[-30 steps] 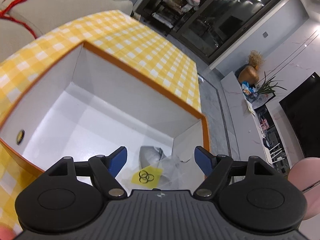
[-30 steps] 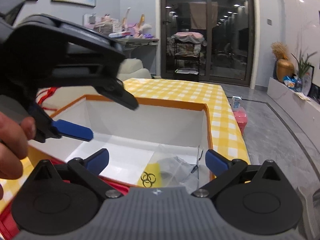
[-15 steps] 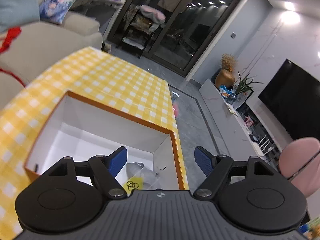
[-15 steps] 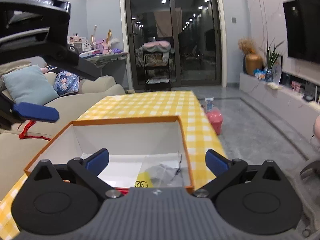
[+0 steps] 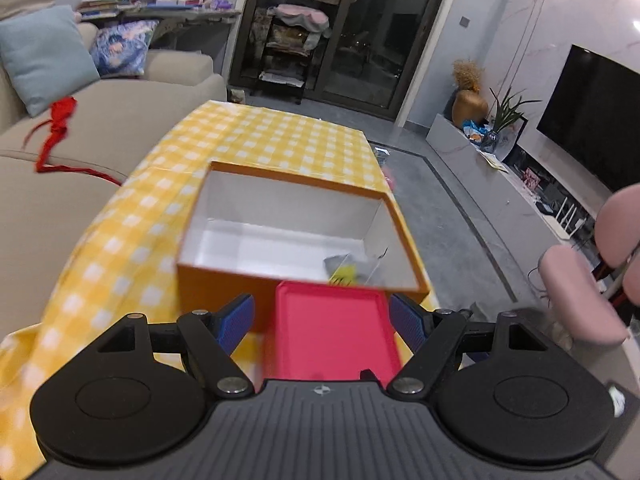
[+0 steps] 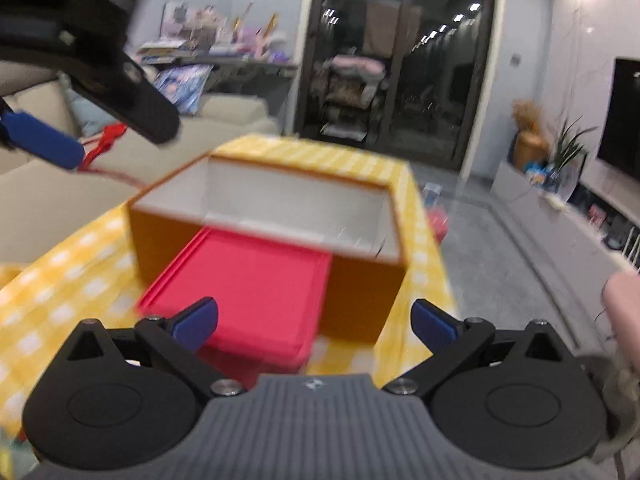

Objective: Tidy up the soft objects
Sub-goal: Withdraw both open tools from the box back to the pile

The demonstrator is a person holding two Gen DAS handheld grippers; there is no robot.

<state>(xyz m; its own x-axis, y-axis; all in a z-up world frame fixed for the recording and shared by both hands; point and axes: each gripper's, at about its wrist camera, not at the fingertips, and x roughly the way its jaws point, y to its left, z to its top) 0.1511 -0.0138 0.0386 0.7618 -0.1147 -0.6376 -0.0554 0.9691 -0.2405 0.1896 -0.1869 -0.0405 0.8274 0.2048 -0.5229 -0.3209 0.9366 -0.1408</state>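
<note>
An open orange box (image 5: 224,280) with a white inside stands on the yellow checked tablecloth (image 5: 120,232). In its near right corner lies a clear plastic bag with a yellow label (image 5: 348,272). A red tray (image 5: 332,332) lies flat just in front of the box. My left gripper (image 5: 322,322) hovers open above the tray's near end, nothing between its blue pads. My right gripper (image 6: 314,322) is open too, above the red tray (image 6: 248,280) and short of the box (image 6: 360,296). The left gripper's fingertip (image 6: 40,140) shows at the upper left of the right wrist view.
A beige sofa (image 5: 80,128) with cushions and a red ribbon (image 5: 60,128) runs along the table's left. Grey floor, a low white TV bench (image 5: 500,168) with a gold vase and plant, and pink chairs (image 5: 580,296) lie to the right.
Both grippers pulled back and up from over the box's inside. The box now sits farther off and the red tray has come into view. Both stayed open and empty.
</note>
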